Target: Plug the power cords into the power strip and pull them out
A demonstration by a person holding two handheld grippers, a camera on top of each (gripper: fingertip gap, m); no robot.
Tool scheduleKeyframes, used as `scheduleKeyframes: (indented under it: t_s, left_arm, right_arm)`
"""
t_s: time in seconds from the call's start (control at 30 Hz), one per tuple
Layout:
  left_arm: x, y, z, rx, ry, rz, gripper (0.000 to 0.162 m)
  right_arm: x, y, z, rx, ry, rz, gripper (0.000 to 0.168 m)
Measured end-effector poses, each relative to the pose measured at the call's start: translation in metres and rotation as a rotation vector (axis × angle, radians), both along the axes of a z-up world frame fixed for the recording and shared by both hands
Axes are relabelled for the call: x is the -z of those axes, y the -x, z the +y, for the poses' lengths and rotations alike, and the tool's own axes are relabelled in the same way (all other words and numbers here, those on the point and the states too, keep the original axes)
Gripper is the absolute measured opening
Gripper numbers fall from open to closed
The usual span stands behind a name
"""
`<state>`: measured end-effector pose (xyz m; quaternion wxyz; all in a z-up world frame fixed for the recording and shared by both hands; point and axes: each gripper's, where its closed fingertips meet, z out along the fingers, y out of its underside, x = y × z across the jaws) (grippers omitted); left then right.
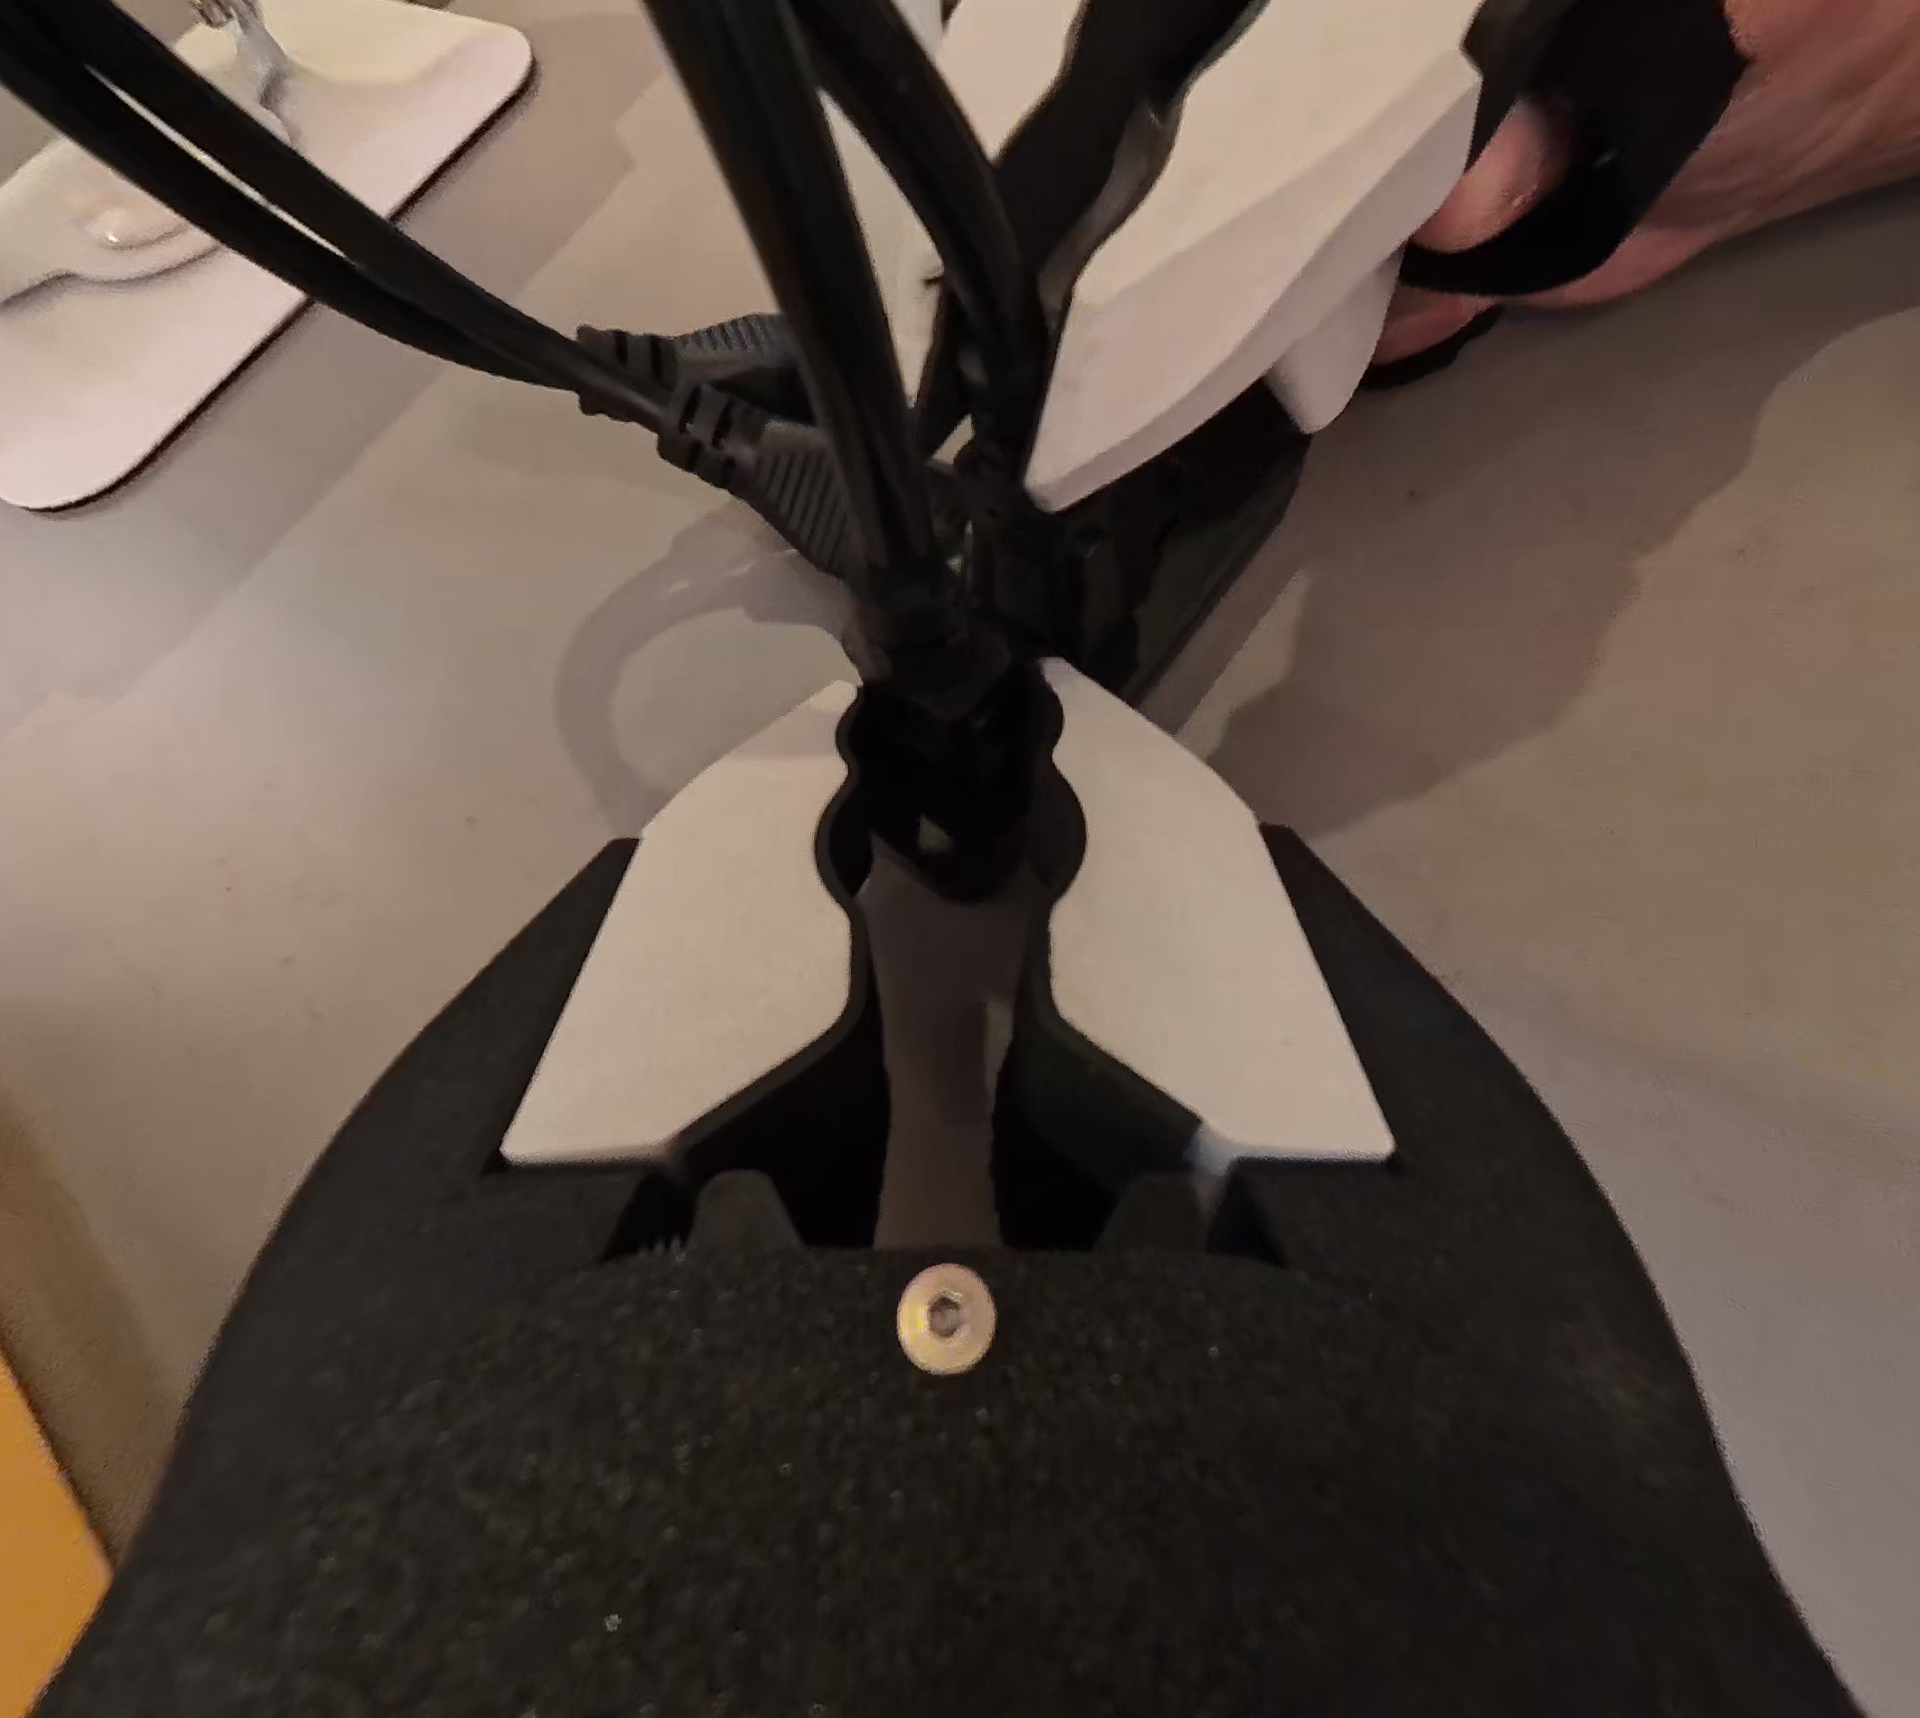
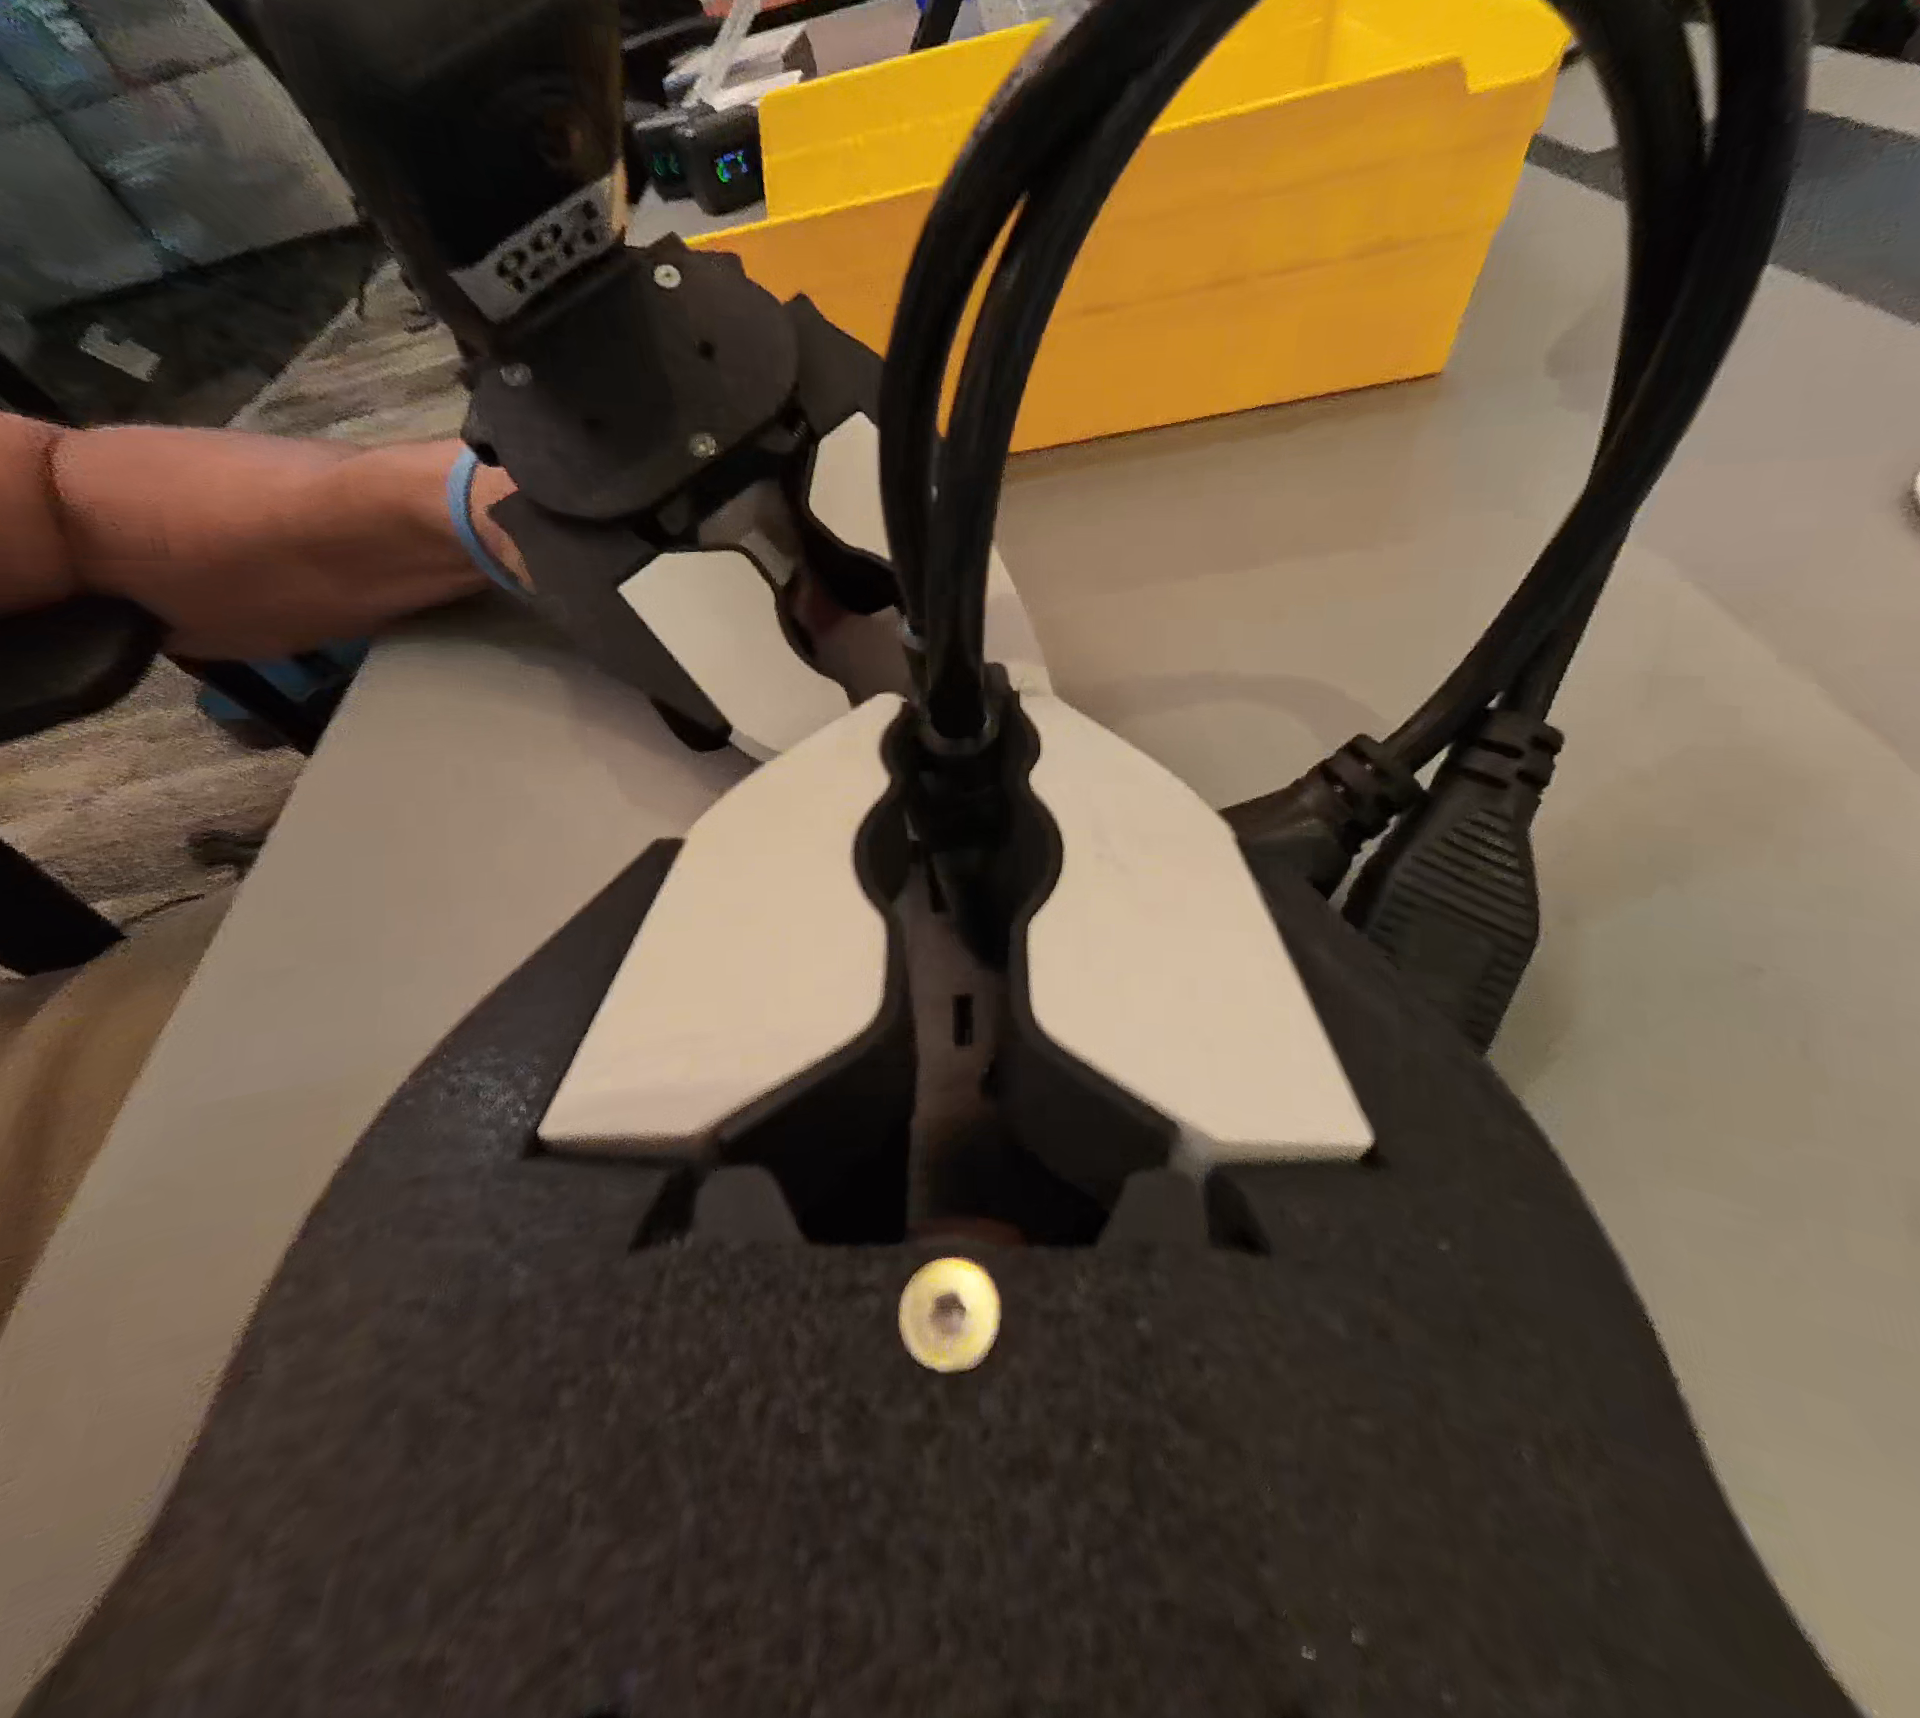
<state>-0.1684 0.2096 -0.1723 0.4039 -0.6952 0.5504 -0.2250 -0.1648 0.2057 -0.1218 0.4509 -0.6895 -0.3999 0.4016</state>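
Note:
A bundle of black power cords (image 1: 894,141) loops up above the grey table (image 1: 312,785). My left gripper (image 1: 945,712) is shut on the bundle where the cords are tied together. My right gripper (image 1: 1008,494) comes in from the upper right and is shut on the same bundle just beyond. In the right wrist view the right gripper (image 2: 956,733) grips the cords (image 2: 1039,162), with the left gripper (image 2: 883,660) close behind them. Two black plugs (image 1: 769,473) hang free beside the bundle; they also show in the right wrist view (image 2: 1455,879). No power strip can be clearly made out.
A yellow plastic bin (image 2: 1247,266) stands on the table behind the cords. A white flat stand base (image 1: 260,214) sits at the far left. A person's hands (image 2: 260,525) hold the grippers. The table's left edge (image 2: 312,785) is near; a cluttered desk lies beyond. Tip to tip, the grippers are about 5 centimeters apart.

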Motion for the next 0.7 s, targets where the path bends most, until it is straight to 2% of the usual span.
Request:
scheduleKeyframes:
  t_s: [0.23, 0.33, 0.47, 0.5, 0.7]
  left_arm:
    - [-0.001, 0.001, 0.001, -0.001, 0.028, -0.008, 0.027]
    - [-0.001, 0.003, 0.002, -0.009, 0.047, -0.014, 0.027]
    - [-0.002, 0.003, 0.001, -0.007, 0.032, -0.01, 0.026]
    - [-0.002, 0.003, 0.001, -0.007, 0.028, -0.009, 0.026]
    - [-0.002, 0.004, 0.002, -0.017, 0.015, -0.006, 0.027]
  right_arm:
    - [-0.002, 0.001, 0.001, -0.023, 0.058, 0.043, 0.016]
    - [0.016, -0.009, 0.006, 0.029, 0.062, -0.101, 0.045]
    - [0.041, -0.006, 0.0, 0.008, 0.065, -0.286, 0.041]
    - [0.04, -0.003, -0.001, 0.002, 0.041, -0.287, 0.027]
    - [0.039, 0.0, -0.001, -0.015, 0.048, -0.281, 0.025]
